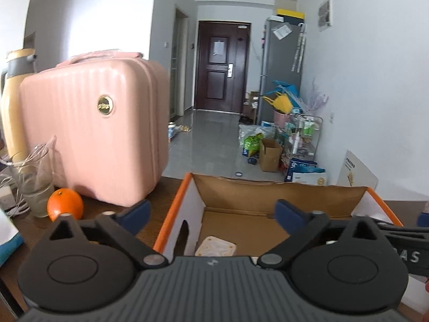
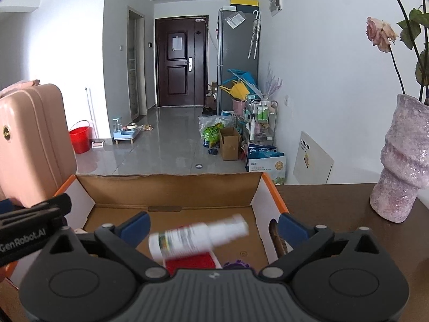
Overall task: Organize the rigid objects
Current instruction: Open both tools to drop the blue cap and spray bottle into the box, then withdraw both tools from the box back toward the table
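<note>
Left wrist view: the left gripper [image 1: 211, 210] is hovering over the near left part of an open cardboard box with orange-edged white outer walls [image 1: 281, 196], which is sitting on a dark brown wooden table [image 1: 150, 214]. Its blue-padded fingers [image 1: 138, 212] are standing spread wide, and nothing is lying between them. A pale square plastic part with corner holes [image 1: 215, 247] is resting on the box floor just ahead of the gripper body. To the left of the box, a ribbed pink hard-shell case with a gold badge [image 1: 93, 134] is standing upright on the table. A round orange fruit [image 1: 65, 208] is sitting in front of the case, next to a clear glass tumbler [image 1: 37, 185] (whether the two are touching cannot be told). A tan thermos jug with a grey collar [image 1: 14, 102] is standing behind the case.

Right wrist view: the right gripper [image 2: 213, 228] is hovering over the same box [image 2: 171, 185]. Its jaws are spread fully, gripping nothing. A white plastic spray bottle with a green-and-white label [image 2: 198, 237] is appearing motion-blurred and tilted between the fingers, clear of both pads, above the box floor. Below it, a flat red textured item [image 2: 191, 263] and a small purple object [image 2: 237, 264] are lying in the box. A twisted, mottled pink ceramic vase [image 2: 399, 171] is standing on the table to the right, holding a wilted pink rose [image 2: 379, 33].
</note>
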The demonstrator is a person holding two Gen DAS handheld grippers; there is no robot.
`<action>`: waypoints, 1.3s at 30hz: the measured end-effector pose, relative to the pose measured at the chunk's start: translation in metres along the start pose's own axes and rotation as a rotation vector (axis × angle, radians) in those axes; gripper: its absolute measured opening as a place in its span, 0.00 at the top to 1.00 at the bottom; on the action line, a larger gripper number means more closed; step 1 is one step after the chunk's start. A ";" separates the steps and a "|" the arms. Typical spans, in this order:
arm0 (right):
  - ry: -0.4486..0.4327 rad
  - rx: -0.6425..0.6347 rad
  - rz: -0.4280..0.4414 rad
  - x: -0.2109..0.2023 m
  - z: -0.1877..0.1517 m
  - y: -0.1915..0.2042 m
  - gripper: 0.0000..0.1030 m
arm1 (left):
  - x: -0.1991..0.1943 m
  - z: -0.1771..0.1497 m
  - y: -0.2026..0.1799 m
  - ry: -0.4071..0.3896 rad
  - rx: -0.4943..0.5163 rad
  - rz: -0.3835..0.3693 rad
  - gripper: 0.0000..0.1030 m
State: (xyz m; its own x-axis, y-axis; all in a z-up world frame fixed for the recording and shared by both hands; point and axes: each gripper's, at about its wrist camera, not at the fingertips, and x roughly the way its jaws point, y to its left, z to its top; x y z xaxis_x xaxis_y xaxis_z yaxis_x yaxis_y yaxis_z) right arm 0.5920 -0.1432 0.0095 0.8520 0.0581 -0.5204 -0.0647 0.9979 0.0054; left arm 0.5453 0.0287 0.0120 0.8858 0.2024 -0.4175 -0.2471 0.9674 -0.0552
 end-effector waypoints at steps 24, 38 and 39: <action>-0.040 -0.001 -0.001 -0.016 -0.005 -0.010 0.00 | -0.013 0.001 0.005 -0.012 0.004 0.021 0.00; -0.106 0.002 0.020 -0.052 -0.016 -0.015 0.00 | -0.042 -0.006 0.009 -0.034 0.008 0.021 0.00; -0.111 0.001 0.023 -0.056 -0.017 -0.016 0.00 | -0.045 -0.007 0.009 -0.036 0.010 0.021 0.00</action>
State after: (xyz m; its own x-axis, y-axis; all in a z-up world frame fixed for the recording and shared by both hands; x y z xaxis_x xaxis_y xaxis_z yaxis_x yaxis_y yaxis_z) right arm 0.5365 -0.1626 0.0239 0.9025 0.0838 -0.4224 -0.0843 0.9963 0.0175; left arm 0.5008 0.0269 0.0238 0.8939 0.2281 -0.3858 -0.2621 0.9643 -0.0372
